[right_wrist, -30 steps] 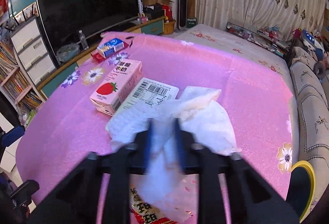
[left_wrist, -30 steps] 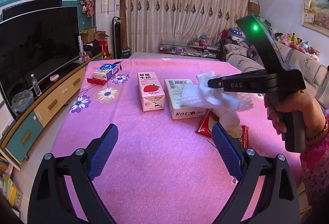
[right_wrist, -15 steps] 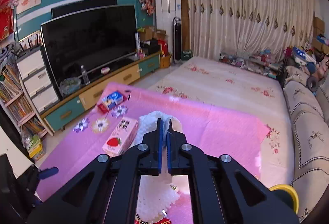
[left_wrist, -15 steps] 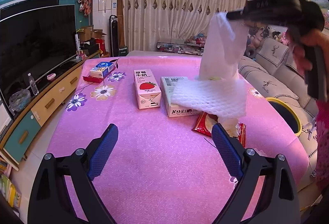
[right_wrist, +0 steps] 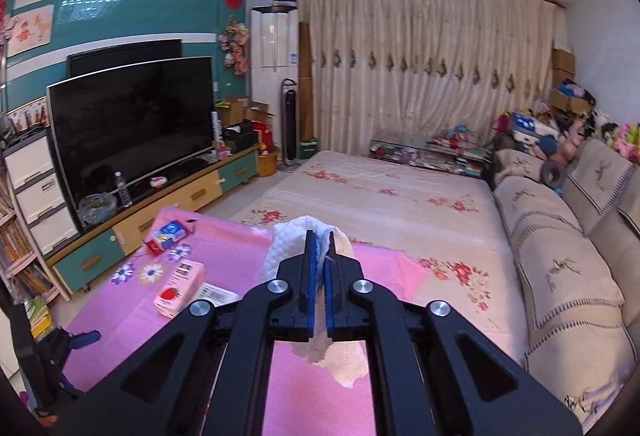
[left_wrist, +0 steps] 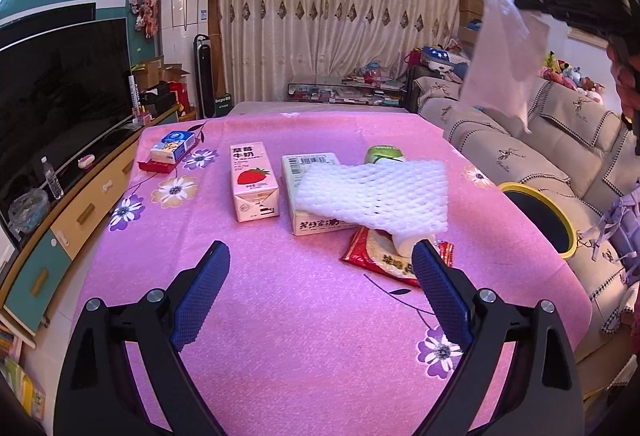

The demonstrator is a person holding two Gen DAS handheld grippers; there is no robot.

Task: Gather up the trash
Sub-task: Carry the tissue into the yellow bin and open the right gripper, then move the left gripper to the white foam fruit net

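My right gripper (left_wrist: 520, 1) hangs high at the upper right, shut on a crumpled white tissue (left_wrist: 504, 63) that dangles from it above the sofa side of the table. In the right wrist view the pads of the right gripper (right_wrist: 320, 248) pinch the tissue (right_wrist: 288, 240). My left gripper (left_wrist: 320, 292) is open and empty, low over the pink tablecloth (left_wrist: 280, 336). Ahead of it lie a white foam net (left_wrist: 376, 195) draped on a cardboard box (left_wrist: 304, 175), a strawberry milk carton (left_wrist: 254, 181) and a red snack wrapper (left_wrist: 384, 264).
A yellow-rimmed black bin (left_wrist: 540, 220) stands at the table's right edge beside the sofa (left_wrist: 500, 155). A green-capped container (left_wrist: 384, 153) sits behind the box. A blue tissue pack (left_wrist: 172, 145) lies far left. A TV (left_wrist: 60, 95) and its cabinet line the left wall.
The right gripper has risen up and to the right, lifting the tissue off the table. The foam net stays on the box. The left gripper has barely shifted.
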